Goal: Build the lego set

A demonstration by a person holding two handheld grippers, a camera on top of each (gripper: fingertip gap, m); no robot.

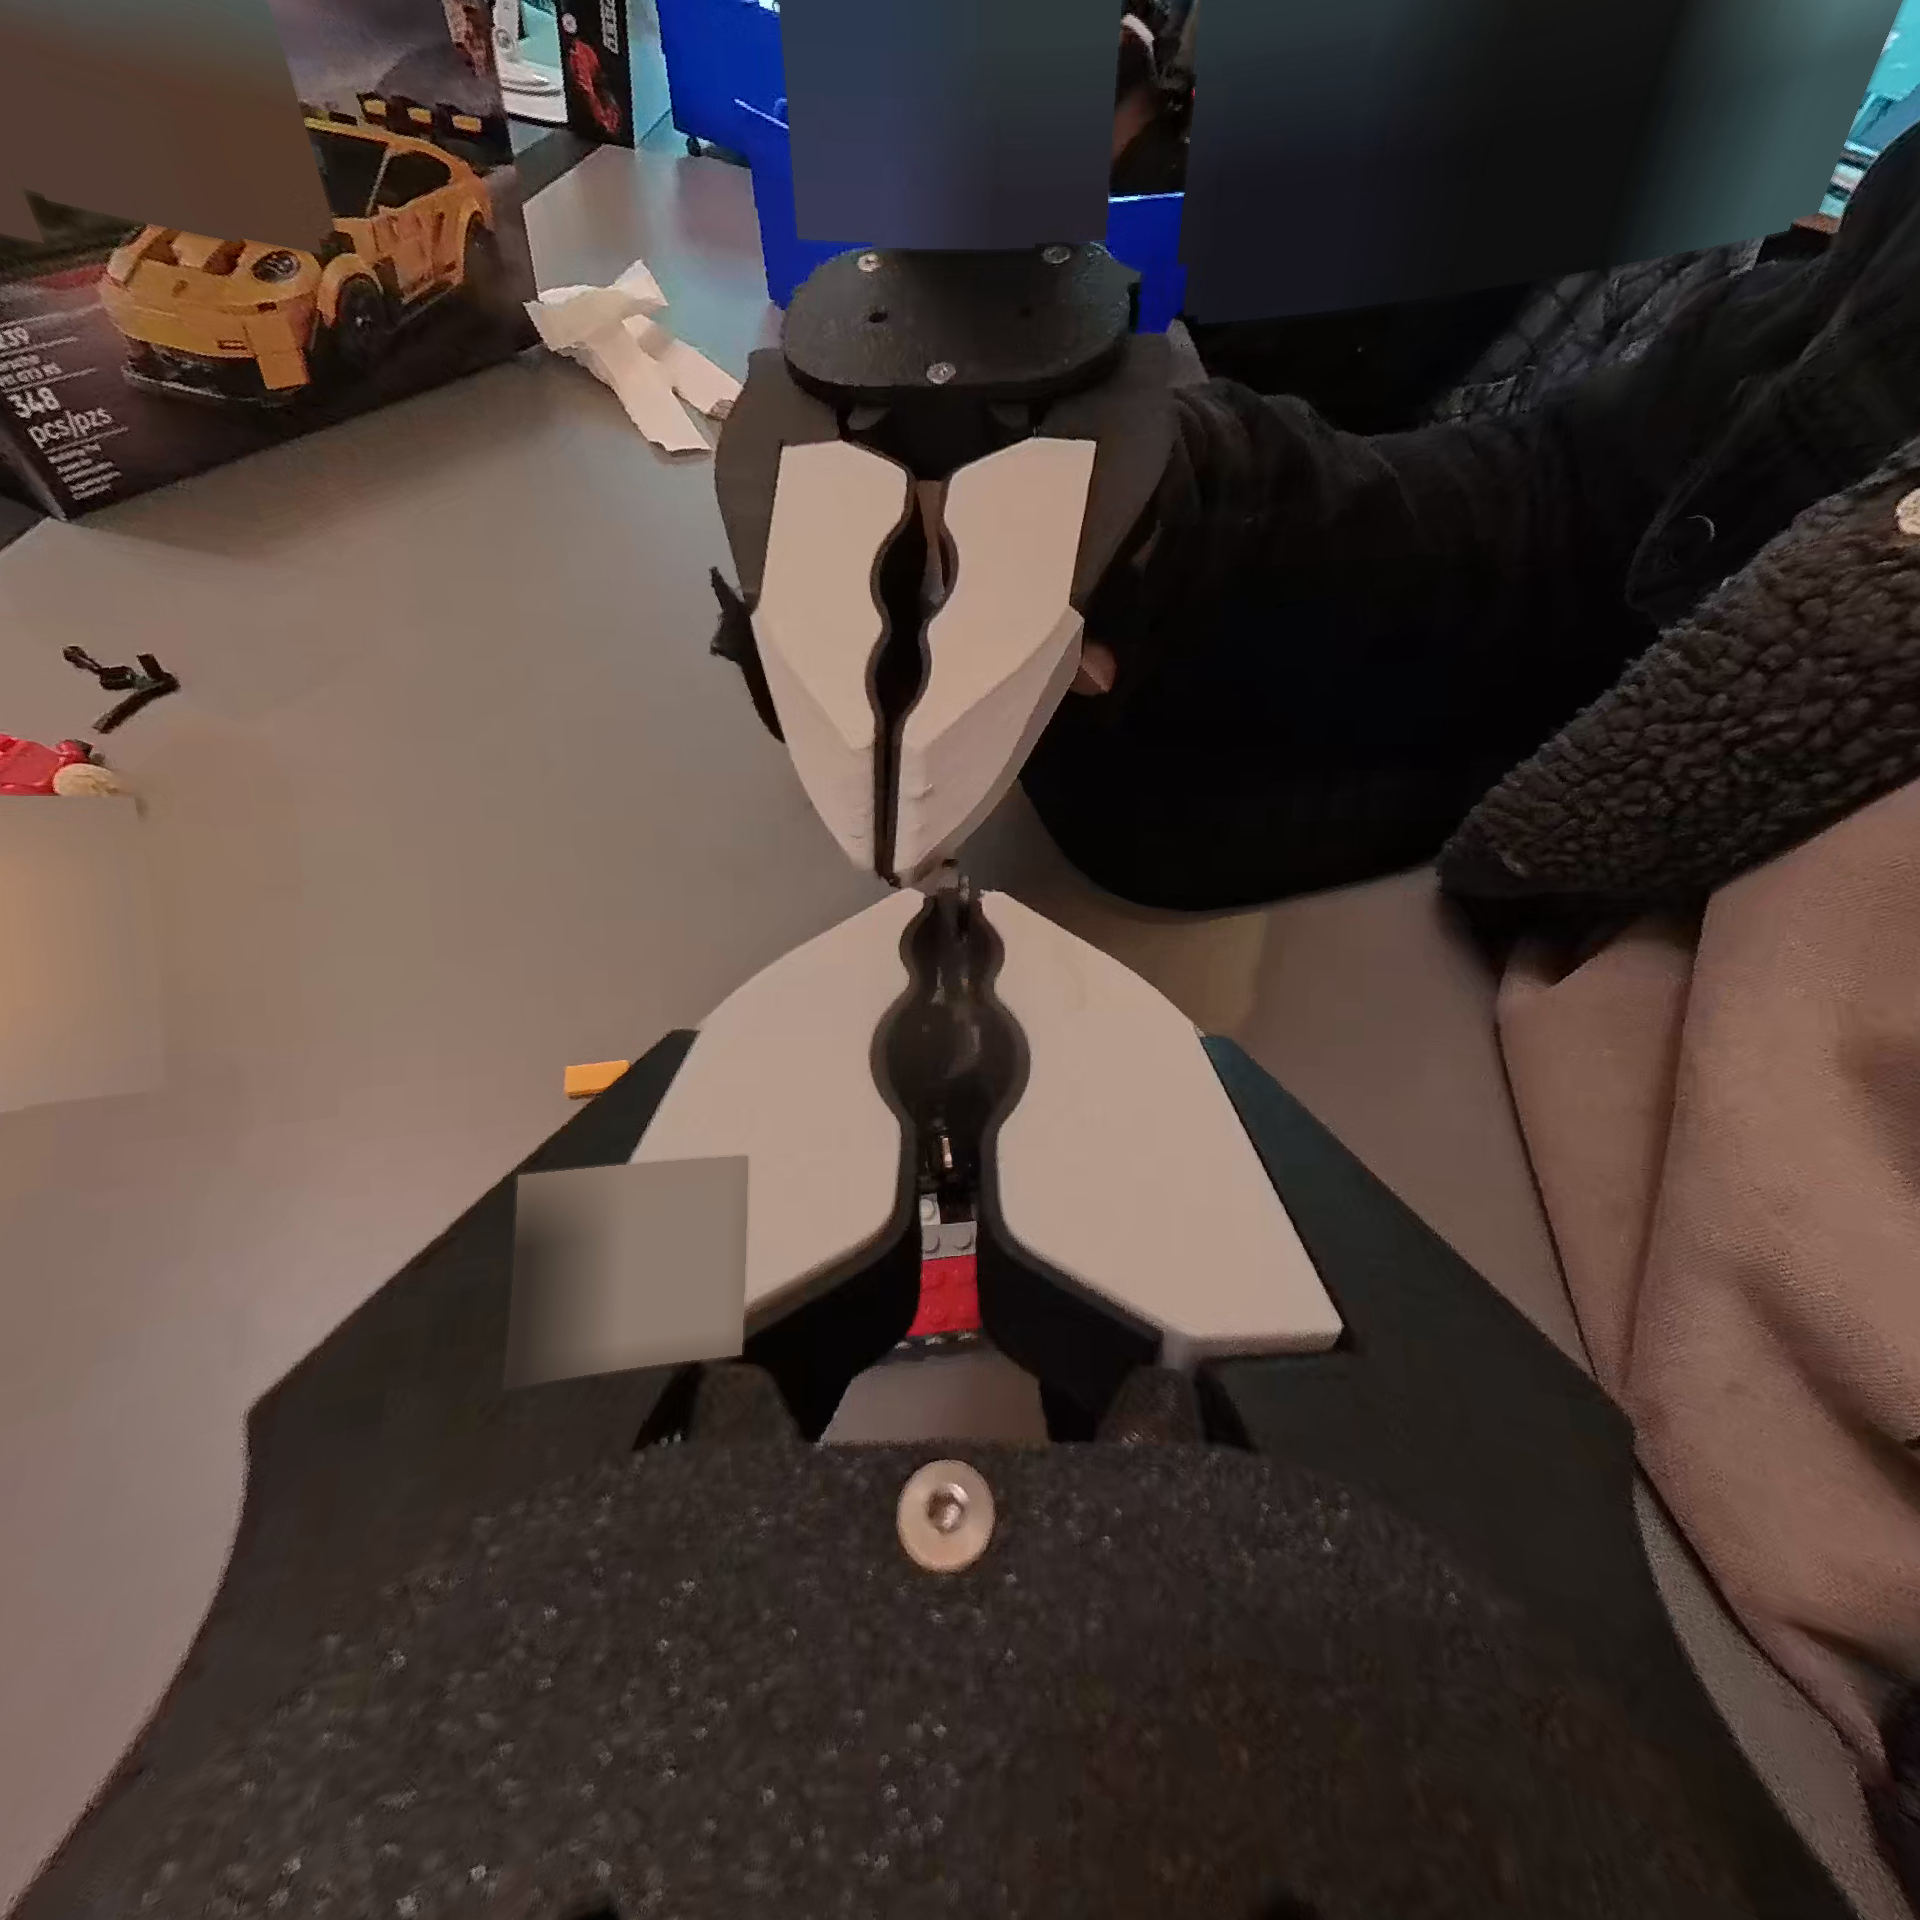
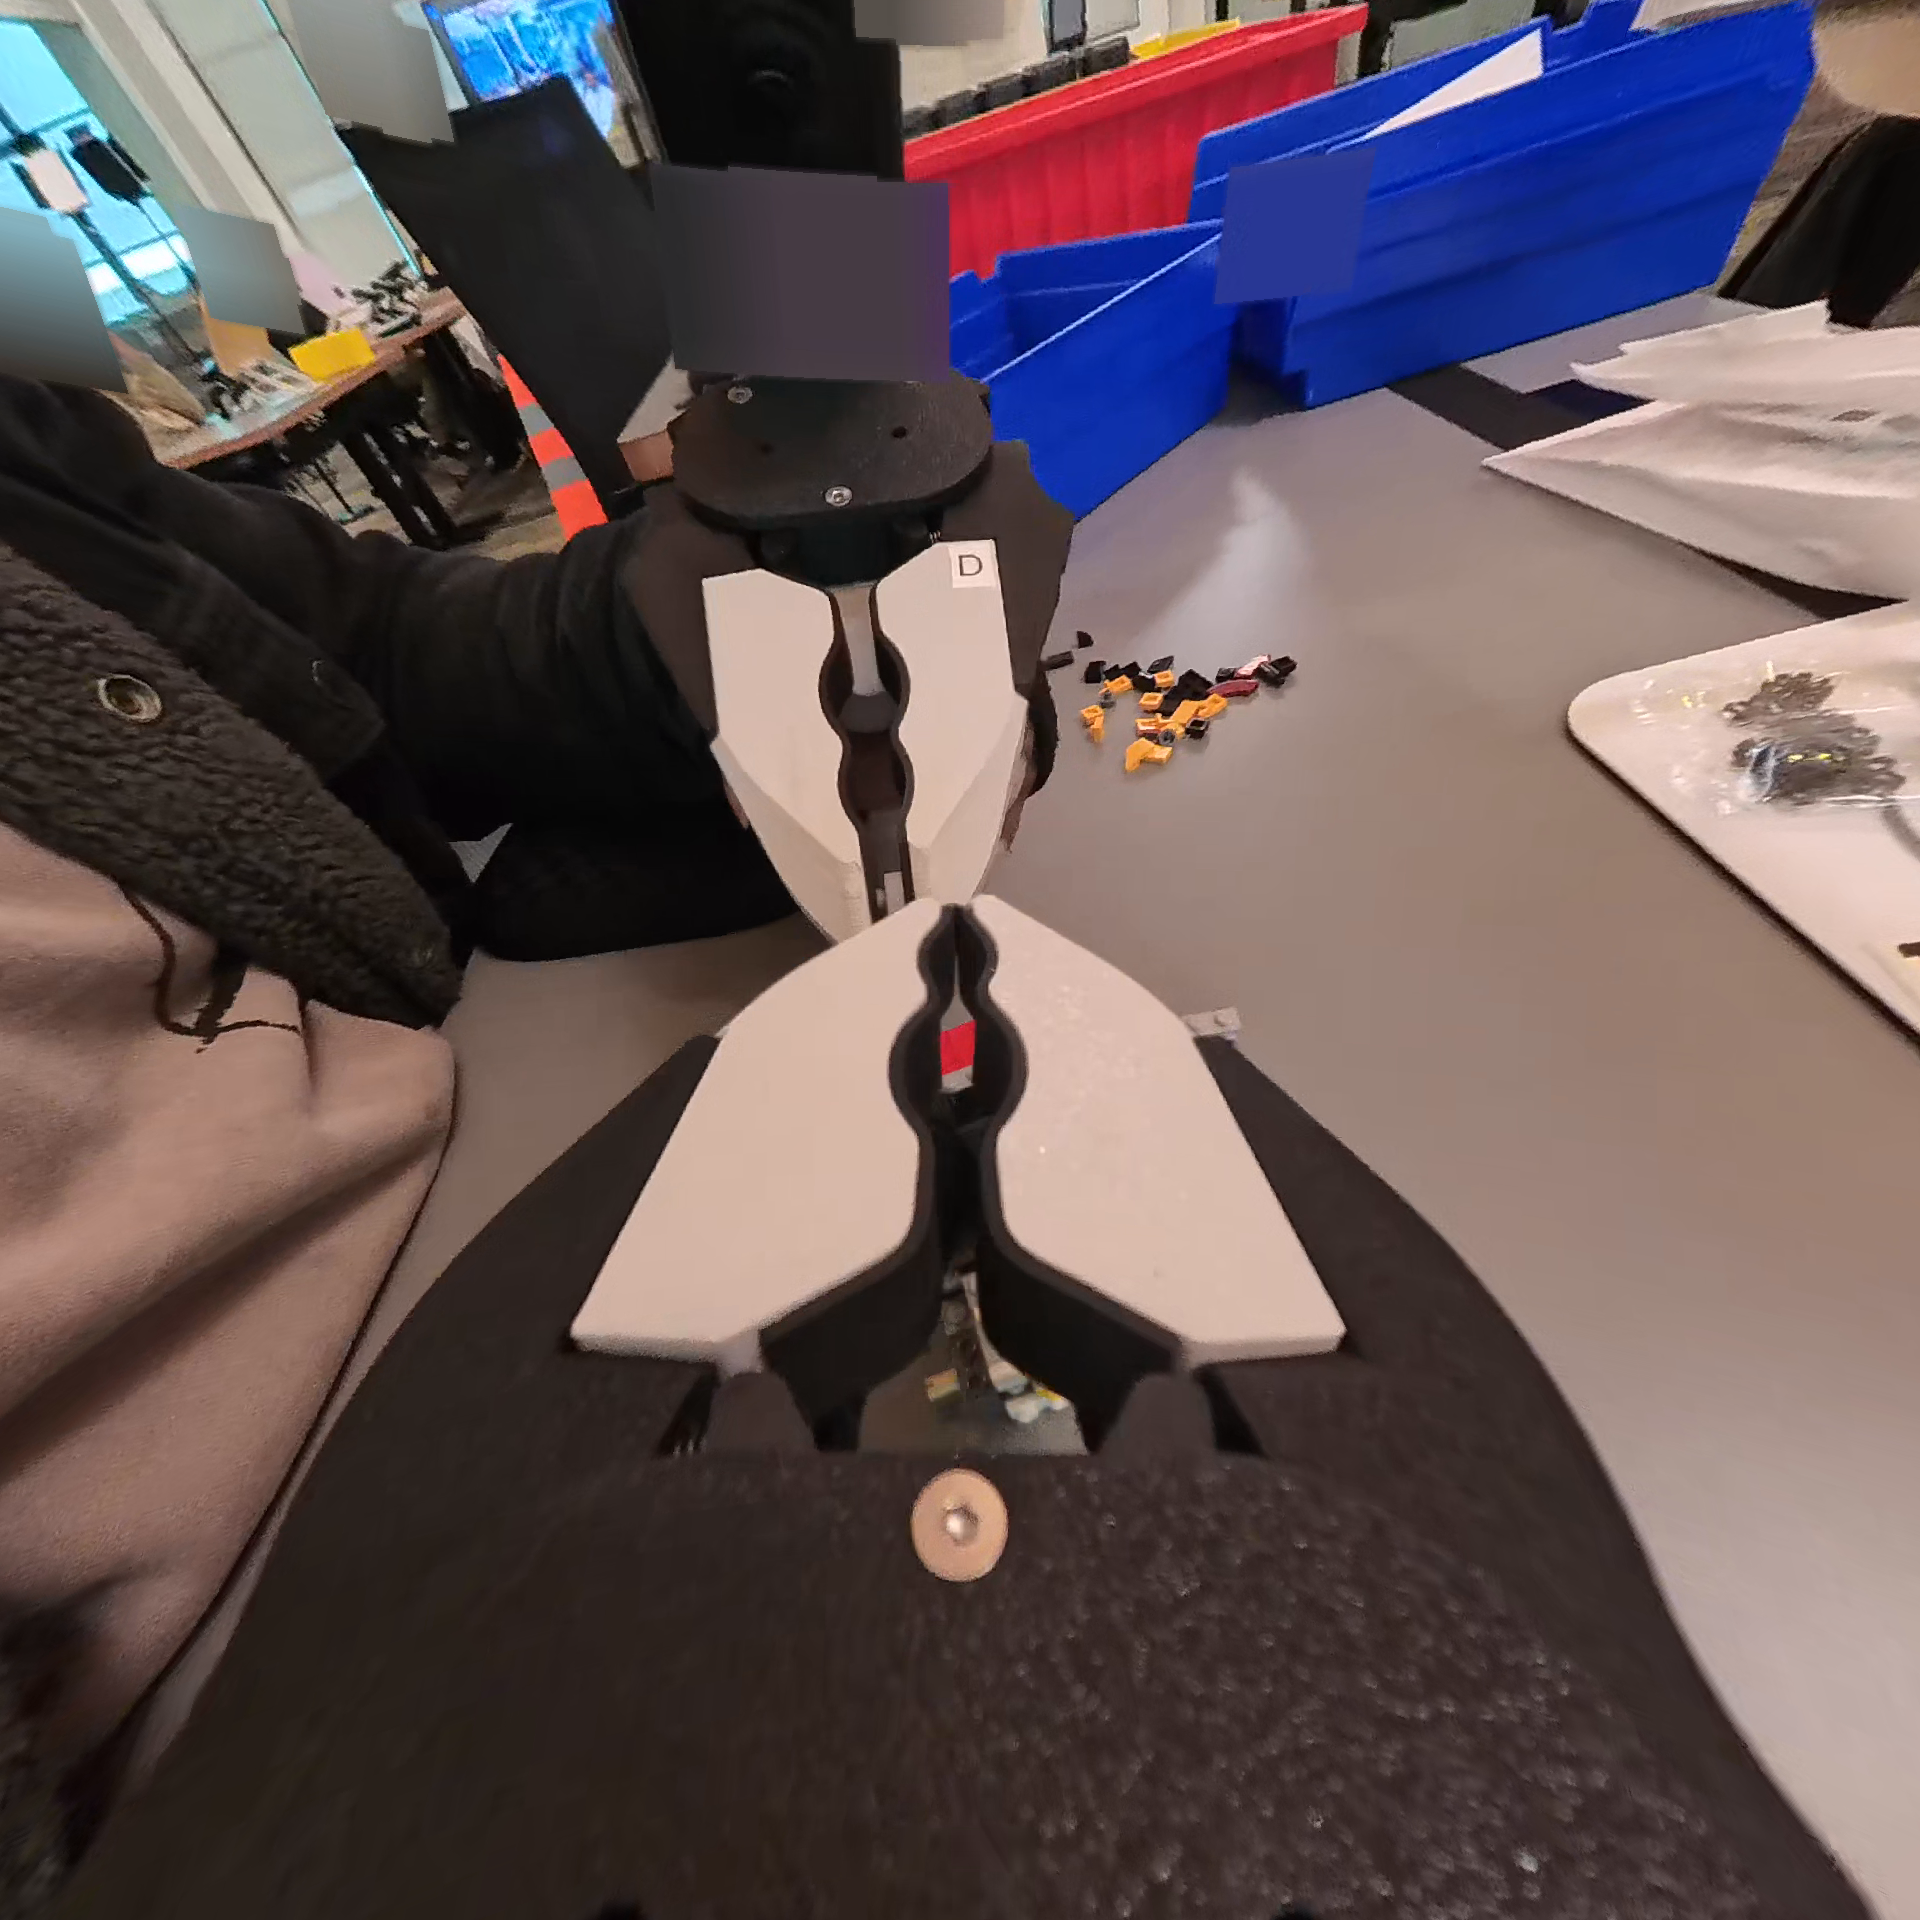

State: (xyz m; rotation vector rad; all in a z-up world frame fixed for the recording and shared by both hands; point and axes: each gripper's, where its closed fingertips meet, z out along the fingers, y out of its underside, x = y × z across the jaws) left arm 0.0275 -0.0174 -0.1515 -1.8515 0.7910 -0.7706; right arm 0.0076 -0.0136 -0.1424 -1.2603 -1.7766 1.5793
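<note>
**Two tongs meeting tip to tip above one grey table**

I count one grey table (image 1: 395, 623), two blue bins (image 2: 1455, 239) and one red bin (image 2: 1091, 135), seen only in the right wrist view. The left wrist view alone shows one lego box (image 1: 239, 332) printed with a yellow car, one crumpled white paper (image 1: 623, 332) and one orange tile (image 1: 595, 1076) lying alone on the table. The right wrist view alone shows one scatter of loose orange and black pieces (image 2: 1174, 696), more than I can count, and one clear bag of parts (image 2: 1797, 748) on a white sheet.

I work two tongs. My left gripper (image 1: 940, 914) is almost closed, its fingers clamped on a small red, grey and black lego assembly (image 1: 948, 1278) held low between them. My right gripper (image 2: 951, 920) is closed to a thin slit; whether it pinches anything I cannot tell. The tips touch or nearly touch, so the assembly sits between both tools, above the table edge.
</note>
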